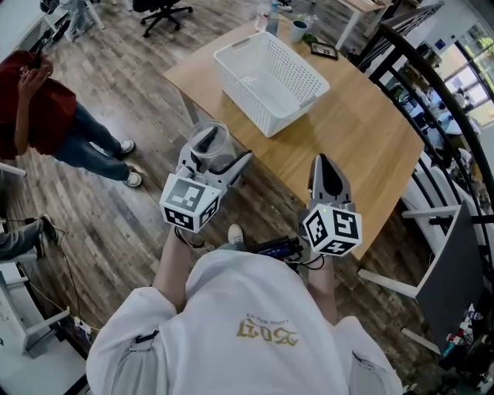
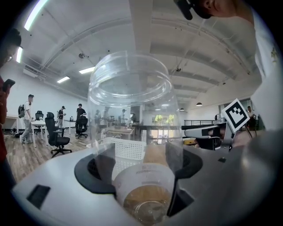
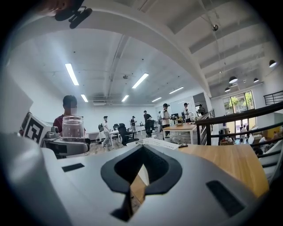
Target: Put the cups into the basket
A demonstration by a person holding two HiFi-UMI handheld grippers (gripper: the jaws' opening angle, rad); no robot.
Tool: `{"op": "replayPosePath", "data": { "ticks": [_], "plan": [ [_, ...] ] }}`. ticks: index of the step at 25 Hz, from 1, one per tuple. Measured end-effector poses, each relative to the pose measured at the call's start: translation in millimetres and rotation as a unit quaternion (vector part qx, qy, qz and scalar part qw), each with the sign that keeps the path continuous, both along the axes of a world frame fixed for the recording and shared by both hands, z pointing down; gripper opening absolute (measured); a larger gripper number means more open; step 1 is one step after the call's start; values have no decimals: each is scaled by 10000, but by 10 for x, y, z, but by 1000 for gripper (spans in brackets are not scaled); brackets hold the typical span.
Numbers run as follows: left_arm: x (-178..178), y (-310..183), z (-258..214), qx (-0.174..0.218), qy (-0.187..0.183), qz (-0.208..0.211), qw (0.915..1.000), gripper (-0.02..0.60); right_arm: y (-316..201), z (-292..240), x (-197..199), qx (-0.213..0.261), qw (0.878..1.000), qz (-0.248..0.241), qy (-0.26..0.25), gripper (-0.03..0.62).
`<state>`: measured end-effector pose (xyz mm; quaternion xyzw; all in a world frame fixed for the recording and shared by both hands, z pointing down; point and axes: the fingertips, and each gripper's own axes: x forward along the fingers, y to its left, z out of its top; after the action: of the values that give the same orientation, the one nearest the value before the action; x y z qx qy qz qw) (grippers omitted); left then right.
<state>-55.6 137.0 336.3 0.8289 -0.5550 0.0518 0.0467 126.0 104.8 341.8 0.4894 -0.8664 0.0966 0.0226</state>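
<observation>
My left gripper [image 1: 213, 159] is shut on a clear plastic cup [image 1: 210, 139], held upright off the near left corner of the wooden table [image 1: 370, 131]. In the left gripper view the cup [image 2: 130, 110] fills the space between the black pads [image 2: 90, 172], which grip its lower part. The white mesh basket [image 1: 270, 77] stands empty on the table's far half, ahead of the cup. My right gripper [image 1: 323, 162] hovers over the table's near edge, shut and empty. From the right gripper view, the cup [image 3: 73, 127] appears at the left and the basket [image 3: 154, 142] straight ahead.
A bottle [image 1: 272, 19], a mug [image 1: 299, 31] and a dark tablet [image 1: 324, 50] sit at the table's far end. A person in red [image 1: 38, 116] stands on the floor at left. A black railing [image 1: 444, 92] runs along the right. An office chair [image 1: 158, 11] is behind.
</observation>
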Motion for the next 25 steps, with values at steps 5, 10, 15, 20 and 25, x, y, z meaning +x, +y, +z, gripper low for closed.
{"op": "replayPosePath", "data": {
  "ticks": [5, 10, 15, 20, 25],
  "plan": [
    [-143, -97, 4, 7, 28, 54, 10000, 354, -31, 60, -176, -117, 9998, -91, 110, 11],
    [-204, -163, 21, -20, 61, 137, 9999, 354, -87, 60, -263, -148, 9998, -49, 138, 11],
    [-236, -233, 15, -3, 91, 176, 9998, 354, -136, 78, -361, -152, 9997, -104, 173, 11],
    [-273, -361, -2, 9, 100, 184, 9998, 354, -226, 47, -428, -114, 9997, -141, 177, 11],
    [-250, -550, -20, 32, 95, 187, 9998, 354, -409, 55, -437, -139, 9996, -166, 170, 11]
  ]
}}
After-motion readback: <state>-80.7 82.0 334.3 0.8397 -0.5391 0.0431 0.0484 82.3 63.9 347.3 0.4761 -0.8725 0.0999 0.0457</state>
